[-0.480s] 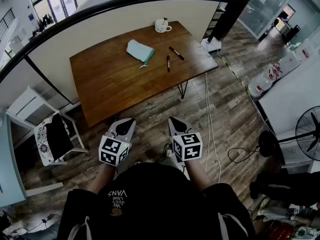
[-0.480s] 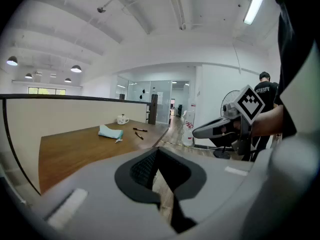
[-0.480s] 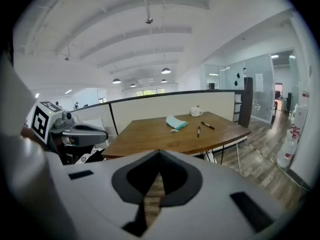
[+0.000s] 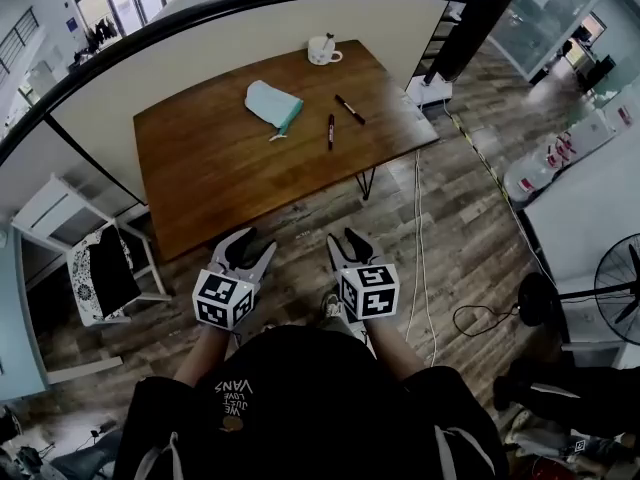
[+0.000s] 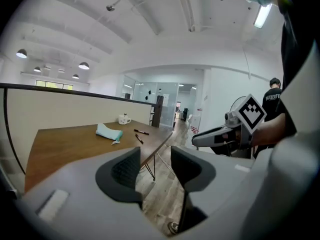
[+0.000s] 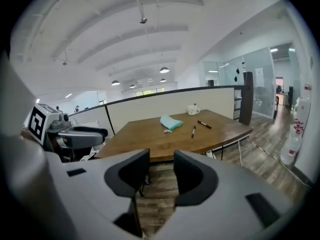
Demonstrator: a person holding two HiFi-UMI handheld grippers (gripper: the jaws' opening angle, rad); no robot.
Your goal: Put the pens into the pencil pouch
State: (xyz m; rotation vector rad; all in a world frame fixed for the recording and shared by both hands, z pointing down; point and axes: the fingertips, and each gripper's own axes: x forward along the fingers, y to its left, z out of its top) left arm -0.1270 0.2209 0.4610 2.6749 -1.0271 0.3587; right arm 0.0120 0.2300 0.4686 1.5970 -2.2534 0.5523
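A teal pencil pouch (image 4: 272, 105) lies on the far middle of the brown wooden table (image 4: 200, 178), well away from me. Two dark pens (image 4: 330, 131) (image 4: 350, 109) lie apart to its right. Both grippers hover over the floor in front of the table, far short of it. My left gripper (image 4: 248, 251) is open and empty, and so is my right gripper (image 4: 347, 249). The left gripper view shows the pouch (image 5: 109, 132) and pens (image 5: 140, 135) beyond the open left gripper (image 5: 156, 164). The right gripper view shows the pouch (image 6: 171, 122) and pens (image 6: 198, 128) past the open right gripper (image 6: 161, 174).
A white mug (image 4: 322, 50) stands at the table's far edge, against a curved partition wall (image 4: 250, 38). A white chair (image 4: 100, 268) is on the left of the floor. A cable (image 4: 425, 268) runs over the floor on the right, near a fan (image 4: 620, 288).
Both grippers have drifted slightly left and down in the head view. The pouch, pens and mug have not moved on the table.
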